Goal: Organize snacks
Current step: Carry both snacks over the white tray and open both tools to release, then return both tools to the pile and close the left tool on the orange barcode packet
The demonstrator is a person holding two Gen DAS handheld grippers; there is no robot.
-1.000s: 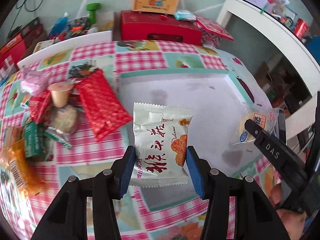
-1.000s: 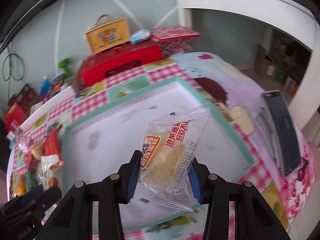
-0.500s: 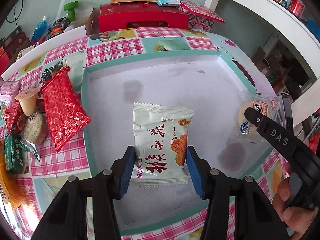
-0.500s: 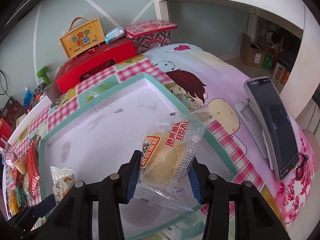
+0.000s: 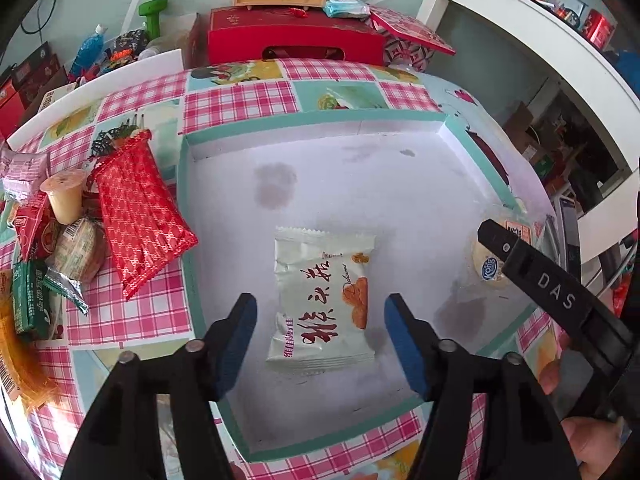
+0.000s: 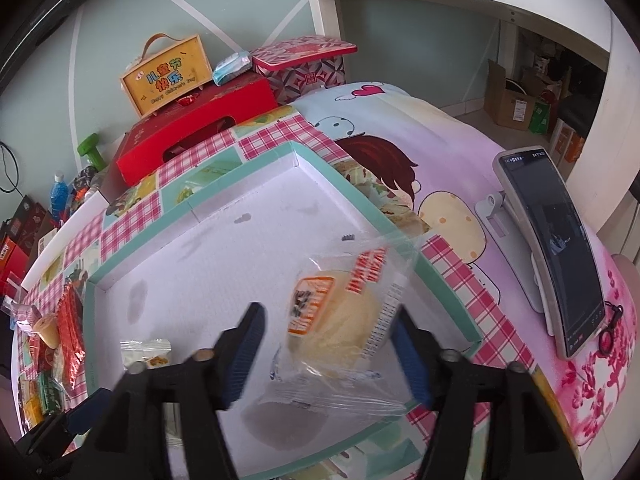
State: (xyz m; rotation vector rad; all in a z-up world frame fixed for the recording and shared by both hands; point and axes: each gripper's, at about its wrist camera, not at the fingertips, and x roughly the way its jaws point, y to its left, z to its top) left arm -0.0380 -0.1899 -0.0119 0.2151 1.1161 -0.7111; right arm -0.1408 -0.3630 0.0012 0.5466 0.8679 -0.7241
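A white snack packet with red characters (image 5: 322, 300) lies flat in the shallow white tray with a teal rim (image 5: 316, 122). My left gripper (image 5: 320, 340) is open, its blue pads apart on either side of the packet. My right gripper (image 6: 328, 354) is open over the tray's right side; a clear-wrapped bun (image 6: 340, 320) lies between its pads, free of them. The bun (image 5: 490, 258) also shows in the left wrist view behind the right gripper's finger. The white packet (image 6: 146, 354) shows at lower left in the right wrist view.
A pile of snacks lies left of the tray: a red patterned pack (image 5: 140, 216), a pudding cup (image 5: 64, 196), a green packet (image 5: 28, 300). Red and yellow gift boxes (image 5: 292, 40) stand behind. A phone on a stand (image 6: 556, 248) stands right of the tray.
Both grippers have opened. The white packet and the bun left the pads and now rest in the tray. Both grippers moved further over the tray.
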